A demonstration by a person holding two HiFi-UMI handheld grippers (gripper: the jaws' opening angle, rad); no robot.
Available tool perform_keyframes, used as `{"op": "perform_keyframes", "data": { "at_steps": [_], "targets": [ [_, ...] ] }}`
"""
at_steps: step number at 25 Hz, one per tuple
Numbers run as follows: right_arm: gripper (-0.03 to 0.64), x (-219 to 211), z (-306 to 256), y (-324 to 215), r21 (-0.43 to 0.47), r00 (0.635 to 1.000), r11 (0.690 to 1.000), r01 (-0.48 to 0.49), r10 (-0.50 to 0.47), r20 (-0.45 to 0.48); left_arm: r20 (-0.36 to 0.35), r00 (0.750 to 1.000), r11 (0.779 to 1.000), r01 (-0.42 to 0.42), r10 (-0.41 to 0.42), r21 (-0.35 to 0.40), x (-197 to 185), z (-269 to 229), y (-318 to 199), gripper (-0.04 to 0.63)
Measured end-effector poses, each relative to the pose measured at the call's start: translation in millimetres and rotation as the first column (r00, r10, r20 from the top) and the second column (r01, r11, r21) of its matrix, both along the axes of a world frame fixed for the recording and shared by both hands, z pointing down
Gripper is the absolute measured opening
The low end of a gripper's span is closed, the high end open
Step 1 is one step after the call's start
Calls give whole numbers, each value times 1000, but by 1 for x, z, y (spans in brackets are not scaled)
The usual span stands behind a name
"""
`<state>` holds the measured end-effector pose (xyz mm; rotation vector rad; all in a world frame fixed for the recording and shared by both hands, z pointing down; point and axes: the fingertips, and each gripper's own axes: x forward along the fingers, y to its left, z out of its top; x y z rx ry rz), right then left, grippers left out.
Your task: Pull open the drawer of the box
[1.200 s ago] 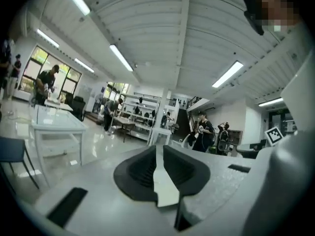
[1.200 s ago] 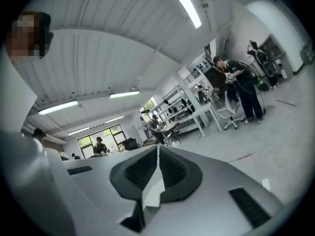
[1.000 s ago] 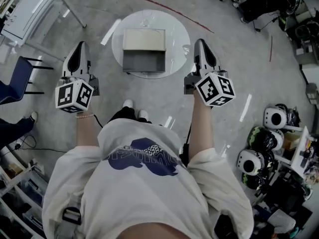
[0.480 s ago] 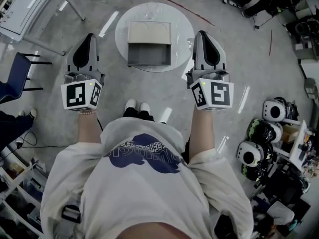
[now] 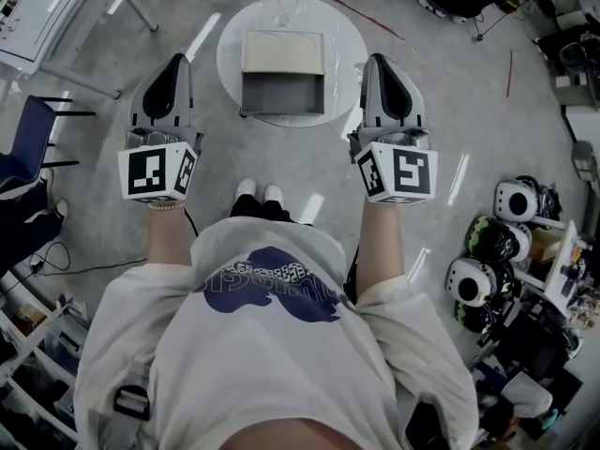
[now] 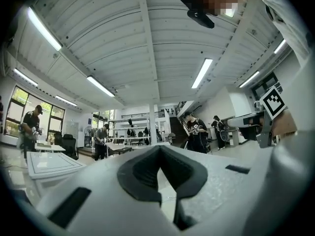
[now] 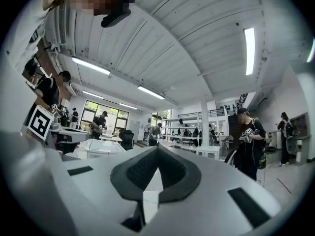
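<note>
A beige box stands on a small round white table ahead of my feet. Its grey drawer is out toward me and looks hollow inside. My left gripper hovers left of the table and my right gripper right of it, both clear of the box. Each points forward and holds nothing. In the left gripper view the jaws meet, and behind them lie only the room and the ceiling. The right gripper view shows its jaws likewise shut and aimed high.
A blue chair and a white table stand at the left. Several helmets and cluttered shelves fill the right side. People stand at benches far across the room. Bare grey floor surrounds the round table.
Both grippers have swung from splayed outward to parallel and sit a little higher in view. The round table and box have shifted up the frame. The drawer stays out.
</note>
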<state>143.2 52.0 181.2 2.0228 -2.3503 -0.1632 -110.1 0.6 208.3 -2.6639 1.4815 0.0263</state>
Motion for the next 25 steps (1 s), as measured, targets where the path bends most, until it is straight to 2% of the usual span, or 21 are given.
{"op": "perform_keyframes", "data": {
  "at_steps": [9, 25],
  "targets": [
    [-3, -5, 12, -7, -40, 1000, 999, 1, -2, -28, 5, 999, 999, 35, -35, -19, -11, 7, -4, 8],
    [-3, 2, 30, -23, -79, 999, 997, 22, -25, -47, 13, 999, 998, 51, -50, -47, -5, 20, -15, 8]
  ]
}}
